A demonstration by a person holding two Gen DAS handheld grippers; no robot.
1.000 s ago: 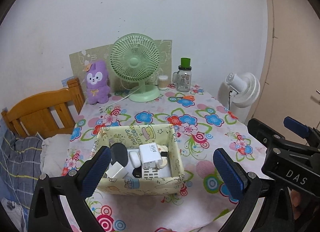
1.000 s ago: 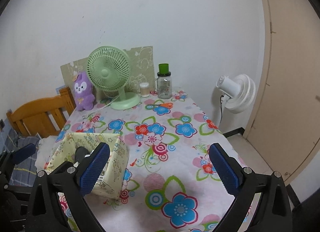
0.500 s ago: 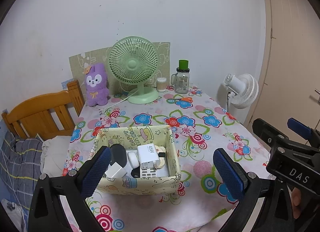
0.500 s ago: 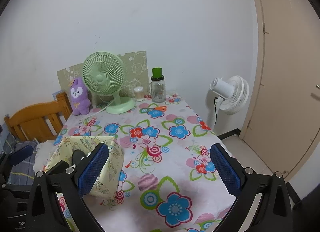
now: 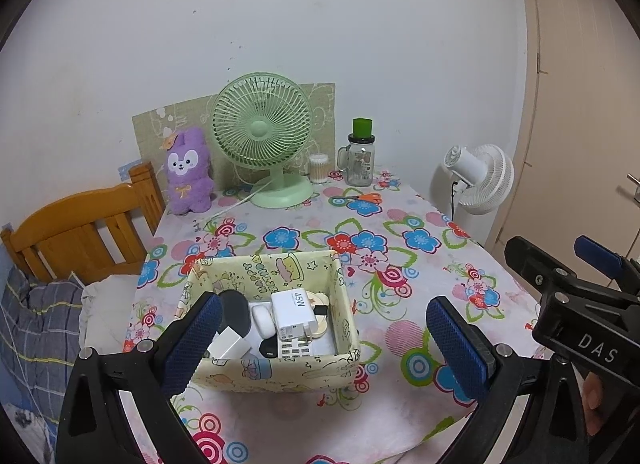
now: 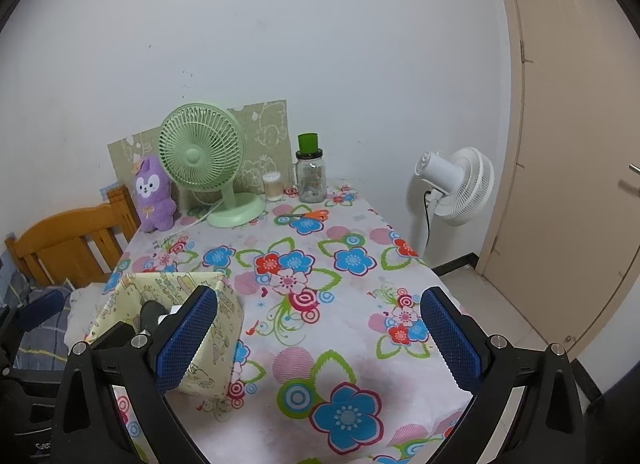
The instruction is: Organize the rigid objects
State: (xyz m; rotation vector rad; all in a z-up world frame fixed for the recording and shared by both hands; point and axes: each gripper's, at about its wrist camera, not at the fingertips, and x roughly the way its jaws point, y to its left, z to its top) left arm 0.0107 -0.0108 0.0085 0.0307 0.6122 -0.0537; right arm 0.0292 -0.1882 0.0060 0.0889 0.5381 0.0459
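A pale yellow cartoon-print fabric box (image 5: 280,374) stands on the floral tablecloth, also in the right wrist view (image 6: 224,324). It holds several small items, among them a white 45W charger (image 5: 294,306), a white plug (image 5: 230,344), a white earbud case (image 5: 264,320) and a dark oval piece (image 5: 236,314). My left gripper (image 5: 326,344) is open and empty, held above the table's near edge in front of the box. My right gripper (image 6: 316,340) is open and empty, to the right of the box.
At the table's far edge stand a green desk fan (image 5: 264,136), a purple plush (image 5: 188,176), a glass jar with a green lid (image 5: 360,156) and a cotton swab tub (image 5: 319,168). Orange scissors (image 6: 310,215) lie near them. A white floor fan (image 6: 456,184) and a door are right; a wooden bed frame (image 5: 76,228) is left.
Both grippers have drawn back and up from the table, so the box and tabletop look smaller and farther. Both stay open and empty.
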